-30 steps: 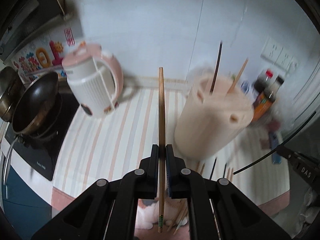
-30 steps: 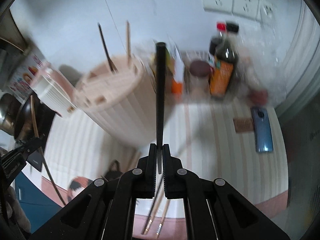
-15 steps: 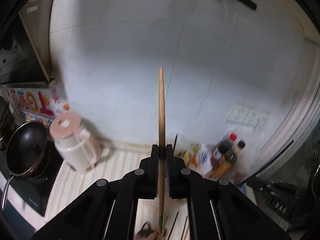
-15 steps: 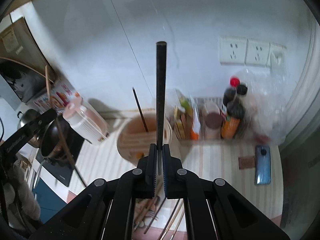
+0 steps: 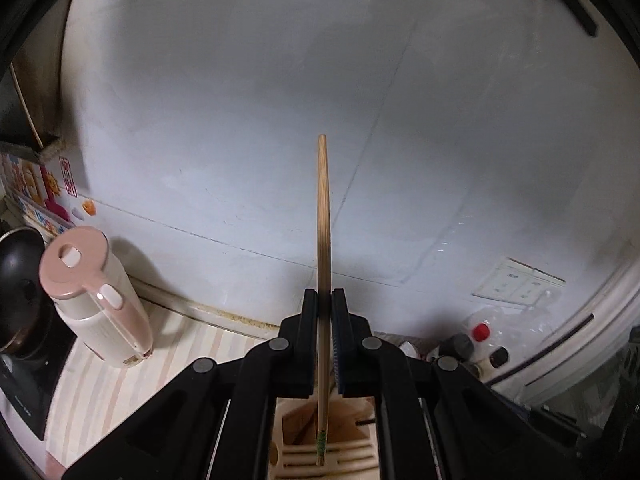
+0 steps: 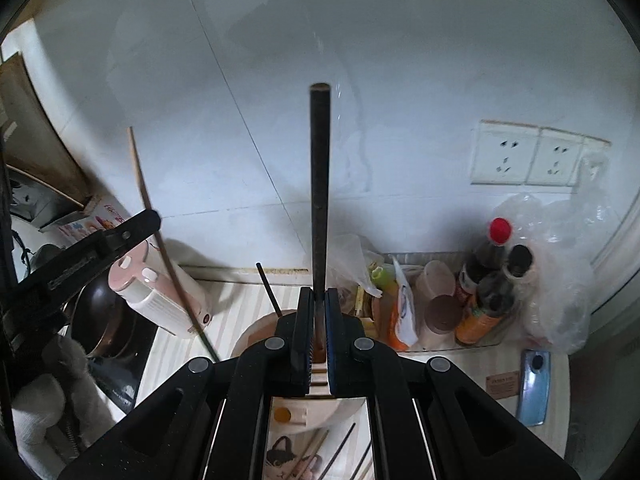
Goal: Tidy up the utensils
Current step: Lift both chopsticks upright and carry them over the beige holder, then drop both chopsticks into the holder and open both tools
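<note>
My left gripper (image 5: 324, 300) is shut on a light wooden chopstick (image 5: 323, 216) that stands upright; its lower end hangs above the beige utensil holder (image 5: 296, 452) seen between my fingers. The same gripper (image 6: 132, 226) and chopstick (image 6: 160, 240) show at the left of the right wrist view. My right gripper (image 6: 319, 300) is shut on a dark chopstick (image 6: 320, 184), held upright above the holder (image 6: 256, 332). One dark chopstick (image 6: 269, 290) stands in the holder. Loose chopsticks (image 6: 340, 448) lie on the striped counter below.
A pink and white kettle (image 5: 94, 296) stands left, beside a black pan (image 5: 16, 292) on a cooktop. Sauce bottles (image 6: 490, 276), cups and a plastic bag (image 6: 560, 276) crowd the back right. A blue phone (image 6: 534, 386) lies at the right. Wall sockets (image 6: 528, 154) sit above.
Both grippers have lifted and tilted upward with their chopsticks. The holder has dropped from the middle of each view to below the fingers. Both stay shut.
</note>
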Tool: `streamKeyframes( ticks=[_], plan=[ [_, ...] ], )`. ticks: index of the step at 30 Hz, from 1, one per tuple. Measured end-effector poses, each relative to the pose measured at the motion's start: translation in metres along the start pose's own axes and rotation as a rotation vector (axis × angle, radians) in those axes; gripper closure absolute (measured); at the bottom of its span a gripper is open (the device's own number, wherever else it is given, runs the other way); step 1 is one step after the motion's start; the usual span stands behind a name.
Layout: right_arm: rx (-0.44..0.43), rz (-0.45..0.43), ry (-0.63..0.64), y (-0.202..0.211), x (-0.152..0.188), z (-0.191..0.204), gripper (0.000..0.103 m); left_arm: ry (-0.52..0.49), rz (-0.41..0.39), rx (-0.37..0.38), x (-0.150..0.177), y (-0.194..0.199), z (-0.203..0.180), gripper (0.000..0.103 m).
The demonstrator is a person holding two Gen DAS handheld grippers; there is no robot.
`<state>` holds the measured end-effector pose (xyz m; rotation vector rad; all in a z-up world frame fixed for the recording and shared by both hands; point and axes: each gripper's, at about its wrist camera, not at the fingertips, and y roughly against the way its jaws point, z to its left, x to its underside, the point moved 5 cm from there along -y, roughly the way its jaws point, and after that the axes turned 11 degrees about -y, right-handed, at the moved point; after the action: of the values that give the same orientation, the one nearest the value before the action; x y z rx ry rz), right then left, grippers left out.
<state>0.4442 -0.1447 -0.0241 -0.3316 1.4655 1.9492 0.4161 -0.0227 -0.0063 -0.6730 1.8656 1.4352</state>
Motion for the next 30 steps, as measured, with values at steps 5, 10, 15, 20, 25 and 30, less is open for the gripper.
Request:
streamKeyframes(
  ticks=[5,10,15,20,25,30],
  plan=[
    [0.011,0.057,0.002,-0.030,0.001,0.001,0.098,-0.012,0.057,-0.004,0.011,-0.028,0.003,0.099],
    [0.020,0.121,0.022,-0.052,0.006,-0.002,0.097,-0.049,0.087,-0.012,0.017,-0.043,0.004,0.099],
    [0.033,0.162,0.029,-0.068,0.015,-0.009,0.097,-0.069,0.089,-0.009,0.018,-0.051,0.001,0.099],
    [0.043,0.163,0.015,-0.072,0.017,-0.014,0.097,-0.085,0.146,0.029,0.024,-0.054,-0.002,0.098],
    [0.040,0.219,0.011,-0.070,0.023,-0.016,0.078,-0.098,0.244,-0.008,0.041,-0.029,-0.002,0.071],
    [0.067,0.143,0.020,-0.046,0.032,-0.020,0.036,-0.149,0.196,-0.151,0.065,0.011,0.008,0.028]
  ],
)
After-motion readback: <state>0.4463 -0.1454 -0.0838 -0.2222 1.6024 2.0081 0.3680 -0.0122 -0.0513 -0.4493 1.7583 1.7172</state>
